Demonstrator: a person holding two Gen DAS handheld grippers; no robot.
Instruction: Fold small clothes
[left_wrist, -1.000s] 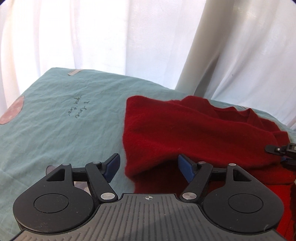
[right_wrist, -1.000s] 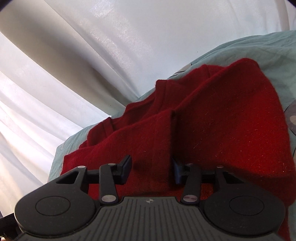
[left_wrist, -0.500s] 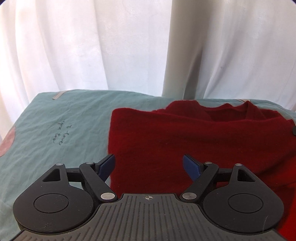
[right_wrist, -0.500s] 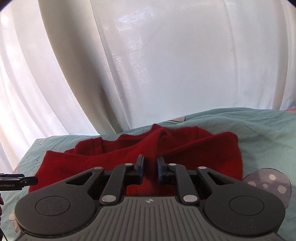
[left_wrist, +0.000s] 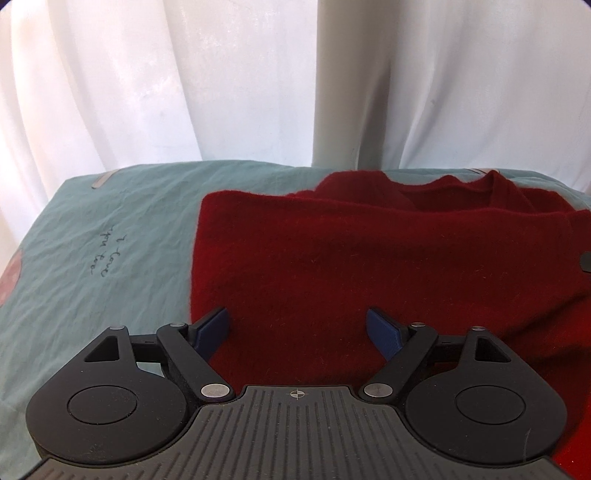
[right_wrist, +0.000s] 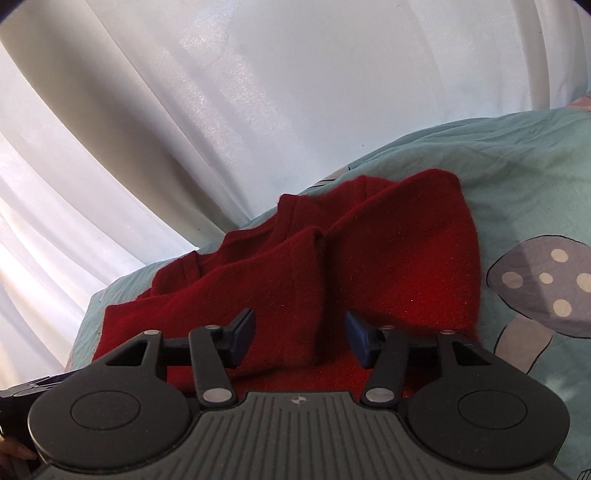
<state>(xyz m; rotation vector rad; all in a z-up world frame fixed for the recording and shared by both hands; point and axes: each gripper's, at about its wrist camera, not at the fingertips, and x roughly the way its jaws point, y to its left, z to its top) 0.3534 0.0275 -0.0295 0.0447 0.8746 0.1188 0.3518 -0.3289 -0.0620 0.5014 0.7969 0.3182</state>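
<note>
Left tool first: from its camera I see its two blue pads wide apart, with nothing between them. It hangs just over the near part of the red sweater. The sweater lies folded on a green bed sheet. Its left side makes a straight edge, and its neck part is at the far side, a bit bumpy. The sheet is wrinkly and has some small dark writing on it, off to the left of the sweater. A pink round patch peeks in at the left edge. White curtains hang behind the bed. At the far right edge I see a tiny black bit, and I cannot tell what it is.

Now the right camera. My right tool is open too, with its pads apart and holding nothing. It sits low over the red sweater. A raised fold of the sweater runs up between the two pads, but I cannot tell if the pads touch it. The sweater looks lumpy from here, with a few layers on top of each other. The green bed sheet shows to the right, and it has a gray mushroom picture with pale dots, just beside the sweater. White curtains fill the top.
</note>
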